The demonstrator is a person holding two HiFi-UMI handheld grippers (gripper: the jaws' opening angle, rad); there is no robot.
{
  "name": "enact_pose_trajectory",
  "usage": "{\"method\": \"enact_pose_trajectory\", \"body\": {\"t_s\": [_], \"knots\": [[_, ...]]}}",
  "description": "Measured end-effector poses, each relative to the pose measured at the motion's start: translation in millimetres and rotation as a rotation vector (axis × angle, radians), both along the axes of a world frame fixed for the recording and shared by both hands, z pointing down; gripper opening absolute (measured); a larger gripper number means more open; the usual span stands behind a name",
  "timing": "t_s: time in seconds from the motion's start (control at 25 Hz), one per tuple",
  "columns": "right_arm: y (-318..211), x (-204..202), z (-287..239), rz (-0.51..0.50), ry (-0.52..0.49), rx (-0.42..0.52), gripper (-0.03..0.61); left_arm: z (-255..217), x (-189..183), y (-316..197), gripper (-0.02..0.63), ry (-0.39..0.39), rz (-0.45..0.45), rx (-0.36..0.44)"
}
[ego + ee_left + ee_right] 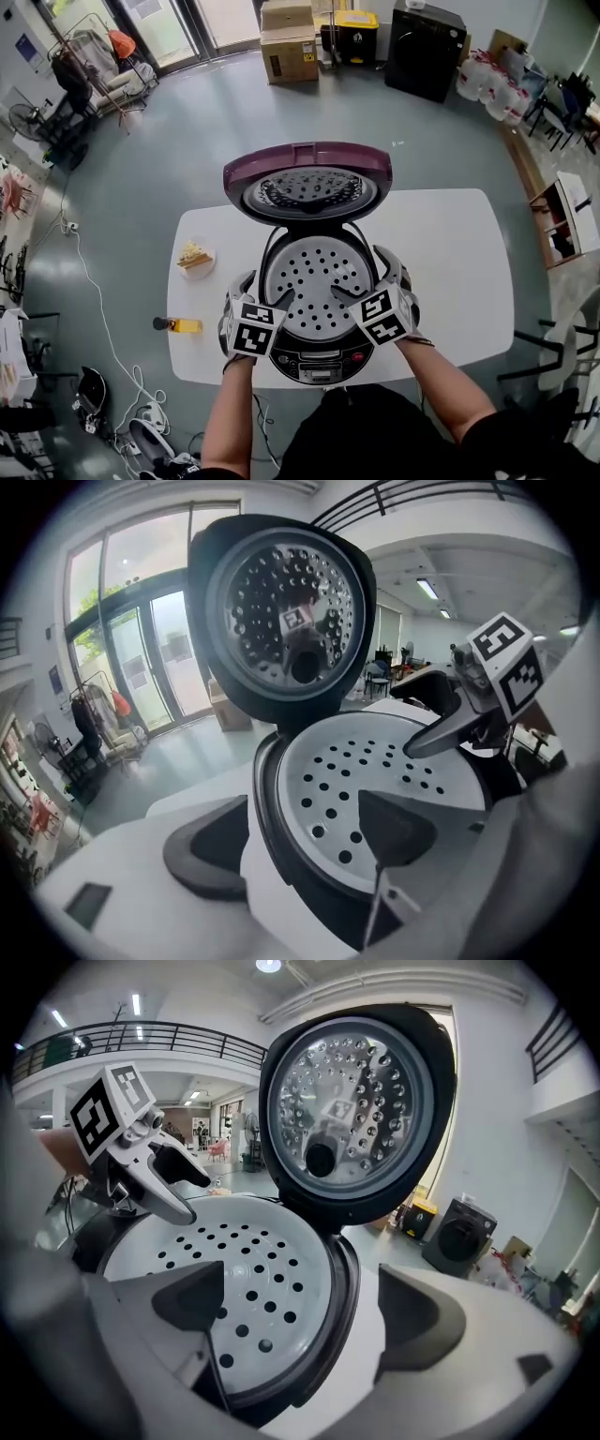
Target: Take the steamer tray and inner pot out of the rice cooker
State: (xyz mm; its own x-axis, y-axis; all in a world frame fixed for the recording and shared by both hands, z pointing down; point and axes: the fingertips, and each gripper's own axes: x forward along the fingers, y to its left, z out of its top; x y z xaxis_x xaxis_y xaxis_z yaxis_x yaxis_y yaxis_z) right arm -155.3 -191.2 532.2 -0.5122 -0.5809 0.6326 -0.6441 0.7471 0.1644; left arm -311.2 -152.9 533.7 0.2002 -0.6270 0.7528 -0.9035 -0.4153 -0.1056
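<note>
**Tongs poised at the tray's sides**
Left tongs [281,832] and right tongs [300,1279] gape, tray [314,281] rim and cooker [319,361] wall between them; pinch only the rim, lift level.

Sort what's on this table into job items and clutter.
Job: maroon-lidded rice cooker, white perforated steamer tray inside it, inner pot (out of sight), left gripper, right gripper.
Clutter: small white plate of yellow food, yellow black-tipped tool.
</note>
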Motion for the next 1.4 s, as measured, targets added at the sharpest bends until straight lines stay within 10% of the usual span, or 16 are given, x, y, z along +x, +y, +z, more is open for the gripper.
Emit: {"method": "enact_pose_trajectory", "body": {"t_s": [0.4,1.0,1.4], "knots": [[-14.1,-9.0,20.5,-0.046,0.078,-0.026,0.502,15.7,4.2,-17.0,0.271,-0.088,0.083,-0.021],[-25.8,-1.0,36.9,-0.070,0.291,0.038,0.134,18.9,-5.5,-26.2,0.087,-0.203,0.055,0.024],[-30.6,-2.8,28.0,-0.056,0.243,0.011,0.092,12.1,-9.5,-30.0,0.077,-0.171,0.037,0.026]]}}
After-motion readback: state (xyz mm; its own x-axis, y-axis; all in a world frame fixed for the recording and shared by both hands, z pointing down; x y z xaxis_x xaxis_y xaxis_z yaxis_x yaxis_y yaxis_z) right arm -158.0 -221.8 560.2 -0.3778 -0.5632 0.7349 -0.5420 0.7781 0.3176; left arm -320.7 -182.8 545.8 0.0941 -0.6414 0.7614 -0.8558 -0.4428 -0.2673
